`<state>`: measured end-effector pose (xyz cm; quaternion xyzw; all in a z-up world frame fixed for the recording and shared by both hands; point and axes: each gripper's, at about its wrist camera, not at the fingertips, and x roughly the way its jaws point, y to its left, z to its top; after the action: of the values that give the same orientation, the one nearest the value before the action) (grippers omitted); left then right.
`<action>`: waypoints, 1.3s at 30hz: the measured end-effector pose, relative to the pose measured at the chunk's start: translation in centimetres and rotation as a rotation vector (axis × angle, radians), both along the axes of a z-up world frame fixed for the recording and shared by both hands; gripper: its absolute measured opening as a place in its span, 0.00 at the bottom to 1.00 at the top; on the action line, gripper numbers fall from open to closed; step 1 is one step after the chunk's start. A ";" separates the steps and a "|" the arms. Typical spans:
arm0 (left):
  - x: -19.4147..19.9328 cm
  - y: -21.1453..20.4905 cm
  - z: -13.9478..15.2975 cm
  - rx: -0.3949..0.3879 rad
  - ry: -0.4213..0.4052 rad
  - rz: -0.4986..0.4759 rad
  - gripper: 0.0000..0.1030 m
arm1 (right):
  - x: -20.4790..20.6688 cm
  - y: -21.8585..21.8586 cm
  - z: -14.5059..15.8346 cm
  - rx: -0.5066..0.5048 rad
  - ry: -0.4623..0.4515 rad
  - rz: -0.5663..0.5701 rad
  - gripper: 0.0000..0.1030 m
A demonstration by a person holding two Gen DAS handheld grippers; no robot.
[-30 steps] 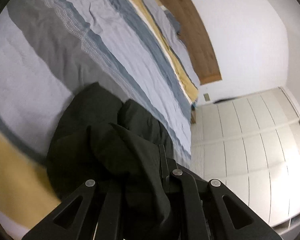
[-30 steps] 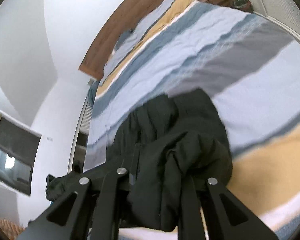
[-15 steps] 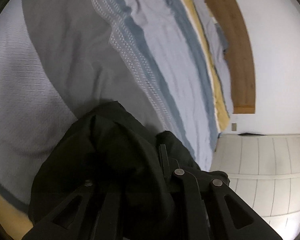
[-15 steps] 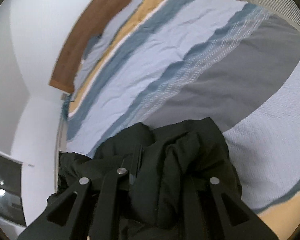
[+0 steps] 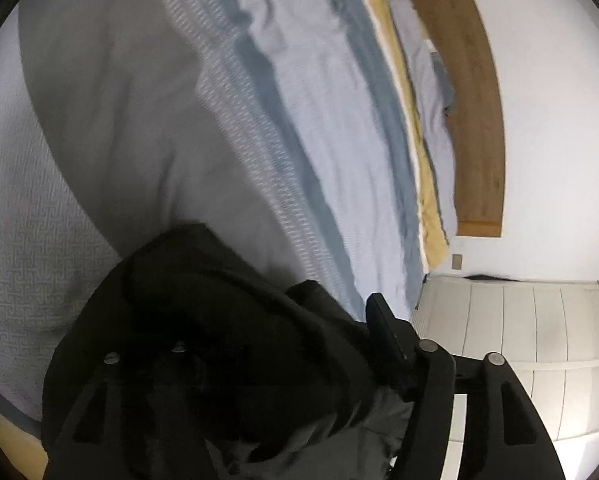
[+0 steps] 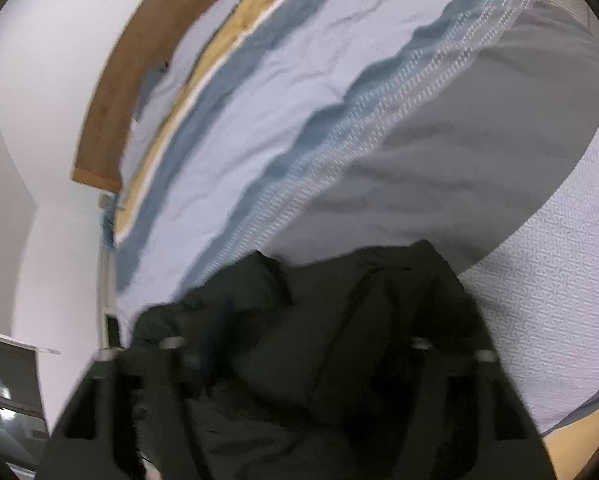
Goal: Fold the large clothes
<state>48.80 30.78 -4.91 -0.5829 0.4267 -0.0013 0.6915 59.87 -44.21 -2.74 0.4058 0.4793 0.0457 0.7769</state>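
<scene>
A bulky black garment (image 5: 227,320) lies bunched on the striped bedspread (image 5: 147,128), close under the left wrist camera. My left gripper (image 5: 259,344) has its jaws opening wide. The cloth sits loose between them and drapes over the left finger, while the right finger (image 5: 383,332) stands clear at the garment's edge. The right wrist view is blurred and shows the same black garment (image 6: 339,320) heaped on the bedspread (image 6: 439,152). My right gripper (image 6: 295,344) is opening too, its fingers spread on either side of the heap with cloth between them.
The bedspread runs far ahead in grey, blue, pale and yellow bands to a wooden headboard (image 5: 475,120). White wardrobe doors (image 5: 531,320) stand past the bed's side. A white wall (image 6: 39,120) and a dark window (image 6: 3,384) lie to the left.
Both grippers came down toward the bed with the garment and then spread their jaws from shut on the cloth to wide apart. The garment now rests on the bedspread.
</scene>
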 end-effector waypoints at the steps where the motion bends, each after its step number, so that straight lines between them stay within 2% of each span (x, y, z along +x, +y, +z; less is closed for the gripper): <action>1: 0.1 0.2 0.6 0.009 -0.011 -0.007 0.63 | 0.0 -0.3 0.5 0.003 -0.009 -0.007 0.74; 7: -0.7 1.3 4.6 0.075 -0.080 -0.013 0.68 | -0.6 -2.2 4.3 -0.006 -0.080 -0.056 0.75; 11: -1.8 1.5 7.4 0.179 -0.109 -0.032 0.70 | -1.5 -2.8 7.3 -0.049 -0.133 -0.055 0.75; 14: -2.6 0.1 9.7 0.302 -0.122 -0.096 0.72 | -2.6 -1.9 9.3 -0.090 -0.172 -0.007 0.75; 16: -3.4 -2.0 10.9 0.423 -0.125 -0.161 0.72 | -3.4 -0.5 10.3 -0.132 -0.197 0.046 0.75; 21: -5.0 -7.0 11.2 0.622 -0.125 -0.245 0.72 | -6.0 5.7 11.8 -0.282 -0.258 0.212 0.75; 26: -6.1 -12.3 9.8 0.745 -0.148 -0.291 0.72 | -8.0 13.2 10.8 -0.457 -0.293 0.356 0.75; 31: -5.6 -16.3 8.0 0.804 -0.171 -0.392 0.72 | -9.3 18.3 8.5 -0.506 -0.303 0.437 0.75; 35: -3.3 -18.9 6.7 0.831 -0.188 -0.483 0.72 | -8.5 21.0 5.6 -0.531 -0.278 0.493 0.75; 39: 0.7 -20.6 4.9 0.847 -0.179 -0.538 0.72 | -5.5 22.3 3.1 -0.578 -0.241 0.517 0.75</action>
<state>49.50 10.21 0.02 -0.1183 0.4637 -0.0562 0.8763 54.36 -21.96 0.37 0.0284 0.4639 0.1501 0.8726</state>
